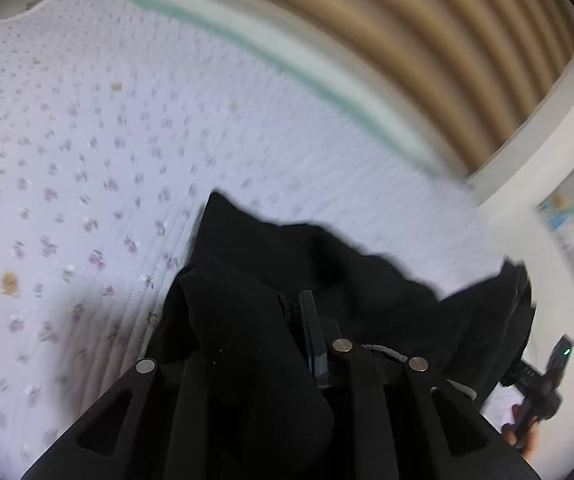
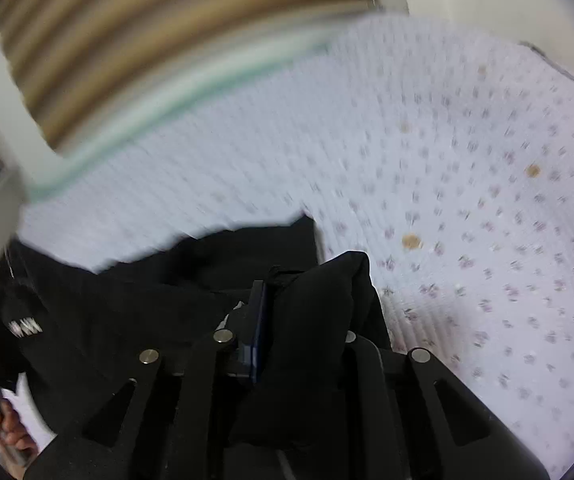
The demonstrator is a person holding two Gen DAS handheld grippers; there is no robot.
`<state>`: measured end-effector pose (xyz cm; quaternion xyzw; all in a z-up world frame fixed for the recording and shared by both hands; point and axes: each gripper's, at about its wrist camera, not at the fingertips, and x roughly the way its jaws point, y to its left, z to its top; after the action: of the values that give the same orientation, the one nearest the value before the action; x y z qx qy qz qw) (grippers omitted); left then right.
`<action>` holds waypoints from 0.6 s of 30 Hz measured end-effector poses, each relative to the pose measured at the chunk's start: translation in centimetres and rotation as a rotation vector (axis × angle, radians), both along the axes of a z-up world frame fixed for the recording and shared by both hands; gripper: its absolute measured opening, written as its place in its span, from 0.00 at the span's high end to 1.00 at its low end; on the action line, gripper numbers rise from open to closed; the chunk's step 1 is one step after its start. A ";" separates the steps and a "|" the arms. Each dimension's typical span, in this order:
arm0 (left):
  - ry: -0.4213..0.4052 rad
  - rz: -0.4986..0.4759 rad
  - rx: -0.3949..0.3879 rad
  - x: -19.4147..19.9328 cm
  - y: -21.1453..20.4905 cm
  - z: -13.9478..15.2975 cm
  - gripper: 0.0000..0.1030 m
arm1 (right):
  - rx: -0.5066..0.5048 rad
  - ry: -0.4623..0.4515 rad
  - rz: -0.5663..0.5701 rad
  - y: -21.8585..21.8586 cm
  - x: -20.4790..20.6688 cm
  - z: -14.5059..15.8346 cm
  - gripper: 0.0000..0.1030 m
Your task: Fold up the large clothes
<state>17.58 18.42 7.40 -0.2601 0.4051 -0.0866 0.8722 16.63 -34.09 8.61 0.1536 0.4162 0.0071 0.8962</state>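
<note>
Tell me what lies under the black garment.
Under the black garment spreads a white bedspread with small purple flowers, visible on all sides. The part directly beneath the cloth is covered, so anything there stays unseen.

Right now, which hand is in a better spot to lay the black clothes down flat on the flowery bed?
Neither, really: both. The left gripper and right gripper each pinch the black garment, held up above the flowery bedsheet. They probably need to lower it together.

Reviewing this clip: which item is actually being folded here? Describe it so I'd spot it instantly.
Start from the bed sheet, white with small purple flowers, that fills both wrist views. The black garment hangs bunched over it, pinched by the left gripper and right gripper. It is the only dark, unpatterned cloth there.
</note>
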 end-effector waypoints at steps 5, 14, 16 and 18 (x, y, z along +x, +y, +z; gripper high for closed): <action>0.035 -0.017 -0.053 2.9 -0.1 -5.1 0.78 | -0.023 0.125 -0.003 0.9 4.4 -8.0 0.80; -0.048 -0.047 0.025 1.7 -0.9 -5.2 0.78 | -0.012 0.052 0.012 1.1 3.1 -8.1 0.76; -0.080 -0.063 0.111 0.5 -1.7 -3.5 0.76 | 0.052 0.046 0.042 0.1 2.4 -7.6 0.74; -0.141 -0.112 0.186 -1.8 -2.4 -1.3 0.67 | 0.108 0.018 0.085 -1.1 1.1 -6.9 0.68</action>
<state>15.83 16.02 6.15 -0.1481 0.3628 -0.1155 0.9127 17.74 -35.20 1.70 0.1839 0.4296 0.0663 0.8816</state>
